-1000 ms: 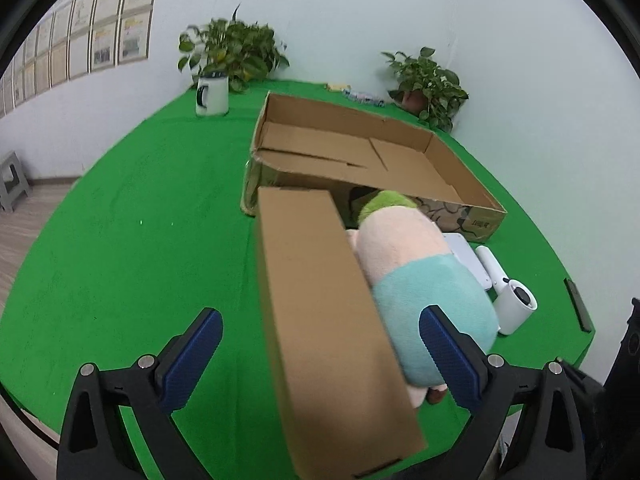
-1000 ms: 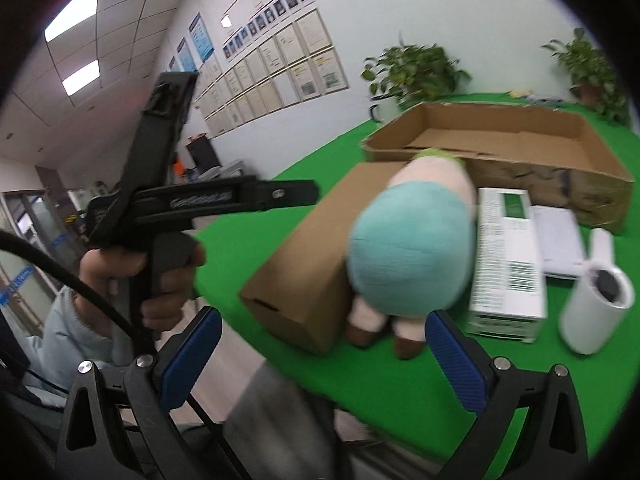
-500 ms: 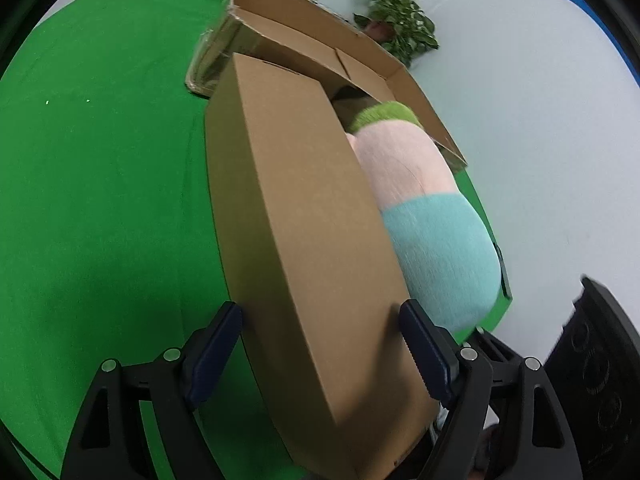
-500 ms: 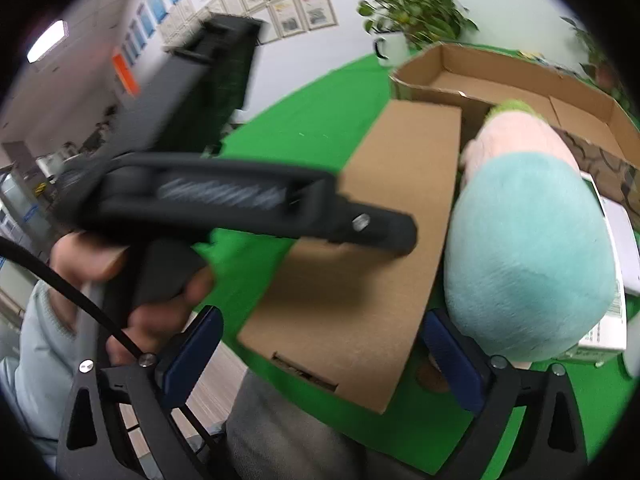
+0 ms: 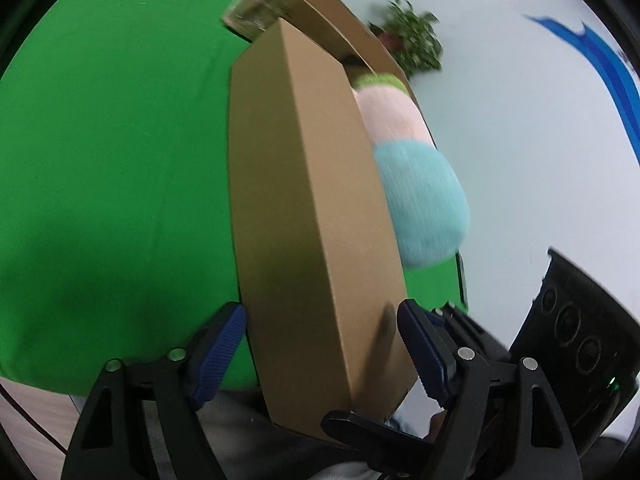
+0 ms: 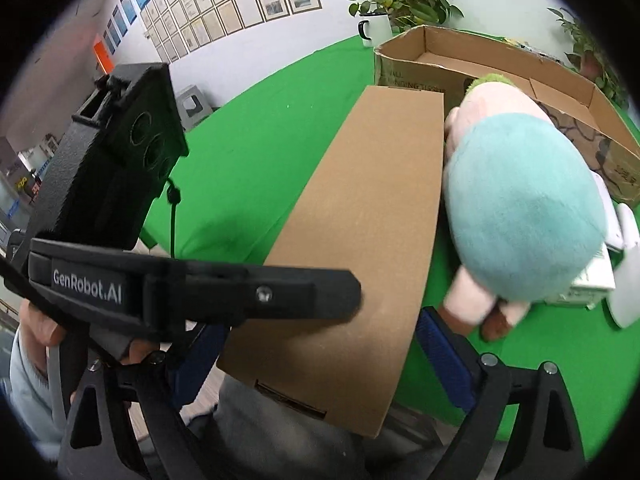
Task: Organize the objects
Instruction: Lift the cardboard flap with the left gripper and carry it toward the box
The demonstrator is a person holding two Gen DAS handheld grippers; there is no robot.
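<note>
Cardboard, plain brown: a long closed box [image 5: 312, 208] lies on the green bench [image 5: 112, 152], its near end overhanging the edge; both grippers straddle that end; the left gripper [image 5: 320, 348] is closing, fingers [image 5: 222, 344] at the box's sides though I cannot tell if they press yet; the right gripper [image 6: 320, 360] is closing too, its right finger [image 6: 444, 360] just clear of the box; a plush toy [image 6: 520, 208] leans beside it; an open carton [image 6: 480, 64] stands behind.

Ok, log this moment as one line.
left gripper: closing around box, near end | right gripper: closing around same end | plush: beside box | tray: behind
</note>
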